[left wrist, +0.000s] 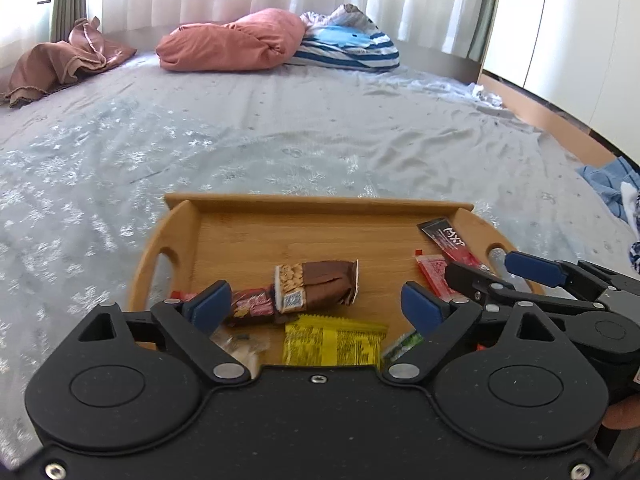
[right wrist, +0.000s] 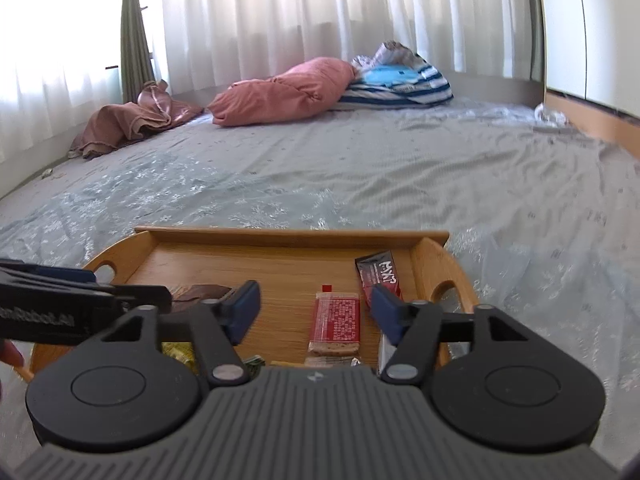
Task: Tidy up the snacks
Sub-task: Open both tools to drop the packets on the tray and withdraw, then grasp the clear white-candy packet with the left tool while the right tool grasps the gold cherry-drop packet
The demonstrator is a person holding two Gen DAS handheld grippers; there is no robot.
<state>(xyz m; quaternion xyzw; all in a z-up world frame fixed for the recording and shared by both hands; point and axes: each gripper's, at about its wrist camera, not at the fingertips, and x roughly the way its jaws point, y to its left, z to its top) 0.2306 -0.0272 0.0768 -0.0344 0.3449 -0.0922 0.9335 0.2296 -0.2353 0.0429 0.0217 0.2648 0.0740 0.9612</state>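
Note:
A wooden tray point(left wrist: 320, 204) with cut-out handles lies on the bed and holds several snacks. A brown bar point(left wrist: 320, 286) lies in its middle, a small dark red packet point(left wrist: 250, 306) to its left, and a yellow packet point(left wrist: 334, 340) and a green wrapper point(left wrist: 402, 344) nearer me. My left gripper point(left wrist: 316, 310) hovers open above these, its blue pads touching nothing. A red bar point(right wrist: 336, 318) and a black-and-red sachet point(right wrist: 380, 272) lie on the tray's right side. My right gripper point(right wrist: 314, 312) stands open over the red bar without touching it. Each gripper shows at the other view's edge.
The tray rests on a grey bedsheet point(left wrist: 280, 140) with white flower prints. A pink pillow point(left wrist: 236, 42), a striped blue cushion point(left wrist: 352, 46) and brown cloth point(left wrist: 64, 64) lie at the far end by white curtains. A wooden bed frame point(left wrist: 560, 120) runs along the right. Blue fabric point(left wrist: 608, 184) lies at the right.

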